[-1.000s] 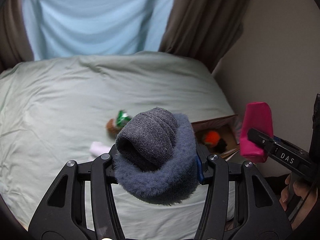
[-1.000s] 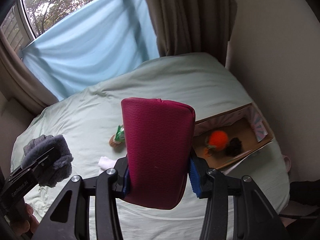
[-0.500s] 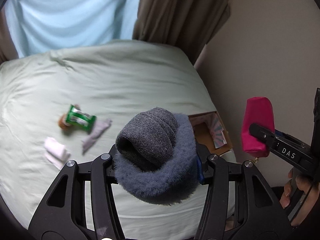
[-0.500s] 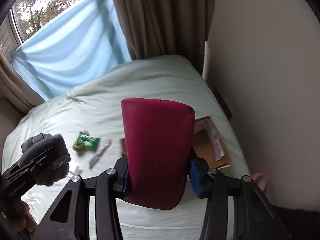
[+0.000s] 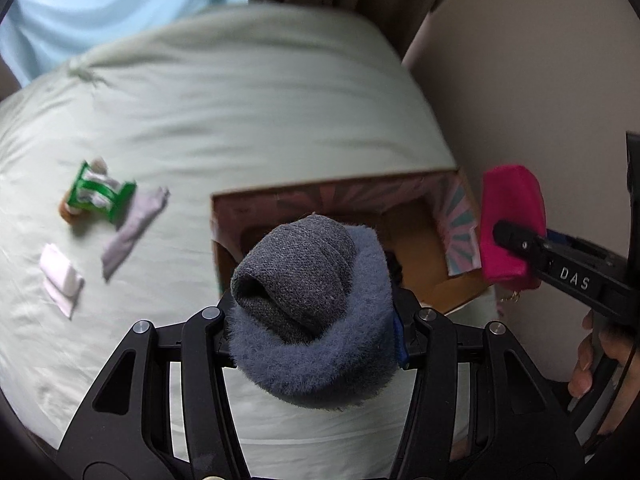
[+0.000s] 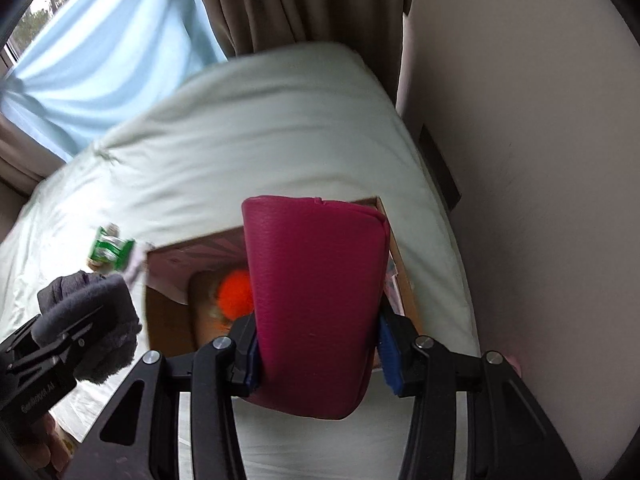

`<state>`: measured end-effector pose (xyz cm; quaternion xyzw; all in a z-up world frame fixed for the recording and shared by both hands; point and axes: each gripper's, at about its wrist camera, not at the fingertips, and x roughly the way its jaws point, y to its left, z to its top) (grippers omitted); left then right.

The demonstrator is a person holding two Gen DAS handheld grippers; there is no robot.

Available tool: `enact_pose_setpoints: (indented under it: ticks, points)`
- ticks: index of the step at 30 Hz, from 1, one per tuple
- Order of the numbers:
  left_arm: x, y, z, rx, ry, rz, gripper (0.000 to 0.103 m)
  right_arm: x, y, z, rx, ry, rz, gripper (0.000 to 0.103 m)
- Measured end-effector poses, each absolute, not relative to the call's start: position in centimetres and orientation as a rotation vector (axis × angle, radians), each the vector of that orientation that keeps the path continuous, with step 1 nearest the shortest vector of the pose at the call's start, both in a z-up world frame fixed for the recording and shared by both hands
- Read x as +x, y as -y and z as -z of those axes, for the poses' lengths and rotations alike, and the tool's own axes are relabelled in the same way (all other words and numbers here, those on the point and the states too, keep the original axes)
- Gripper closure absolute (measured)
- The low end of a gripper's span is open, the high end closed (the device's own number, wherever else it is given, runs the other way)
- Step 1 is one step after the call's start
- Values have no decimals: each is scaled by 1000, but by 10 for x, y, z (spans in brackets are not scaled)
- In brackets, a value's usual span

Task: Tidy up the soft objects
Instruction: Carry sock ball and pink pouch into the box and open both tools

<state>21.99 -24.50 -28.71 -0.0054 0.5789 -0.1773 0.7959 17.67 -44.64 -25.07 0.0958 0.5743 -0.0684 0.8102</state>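
My left gripper [image 5: 316, 328] is shut on a rolled grey fuzzy sock bundle [image 5: 308, 312], held above the near-left edge of an open cardboard box [image 5: 420, 236] on the bed. My right gripper [image 6: 320, 344] is shut on a magenta pouch [image 6: 316, 300], held above the same box [image 6: 168, 316]. An orange fluffy ball [image 6: 236, 292] lies inside the box. The pouch also shows at the right of the left wrist view [image 5: 510, 220]; the sock bundle shows at the left of the right wrist view [image 6: 92, 312].
On the pale green bedspread [image 5: 240, 112], left of the box, lie a green packet [image 5: 100, 192], a lilac cloth [image 5: 132, 232] and a white folded cloth [image 5: 60, 276]. A beige wall [image 6: 520, 160] runs along the bed's right side. Brown curtains [image 6: 288, 0] hang behind.
Both grippers have moved forward and down toward the box, which now looks larger and lies under them. Both keep their hold on the sock bundle and the pouch.
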Motion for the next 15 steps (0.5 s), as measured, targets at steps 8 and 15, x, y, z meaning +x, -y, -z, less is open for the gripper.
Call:
enact_pose_setpoints:
  ticks: [8,15]
  points:
    - [227,264,349,49,-1363,349,54,208,457,318,216,-1362,86,60]
    - [224,267,388,90,-1448,309,54,216,455,359,231,-1428,46,60]
